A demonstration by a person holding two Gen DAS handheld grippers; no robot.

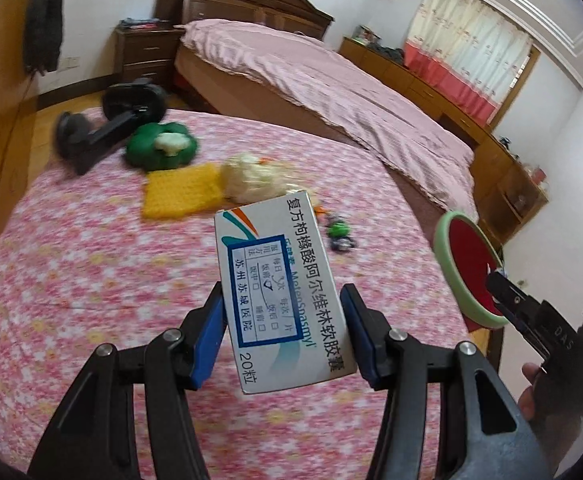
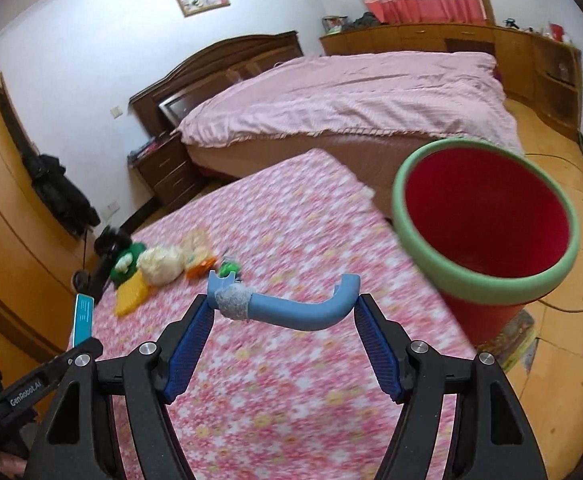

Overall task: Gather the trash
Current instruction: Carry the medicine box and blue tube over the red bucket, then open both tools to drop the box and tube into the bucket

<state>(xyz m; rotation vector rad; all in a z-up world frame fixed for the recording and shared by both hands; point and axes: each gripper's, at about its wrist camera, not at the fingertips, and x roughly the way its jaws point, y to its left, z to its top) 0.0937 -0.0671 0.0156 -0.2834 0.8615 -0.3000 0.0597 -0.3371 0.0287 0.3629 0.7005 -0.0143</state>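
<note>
Clearly both tongs grip trash: left tongs (image 1: 283, 320) pinch the medicine box (image 1: 281, 292), right tongs (image 2: 283, 320) the blue handle (image 2: 291, 308).
Light, crushable card wants its flat sides; the stiff, curved plastic is best clamped at its ends.

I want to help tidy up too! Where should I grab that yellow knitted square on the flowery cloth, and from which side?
Take the yellow square by its near edge, coming from the open front side. It lies flat, so slide one finger under that edge and pinch. Its far side touches the white fluffy lump and the green toy, so there is less room there.
</note>
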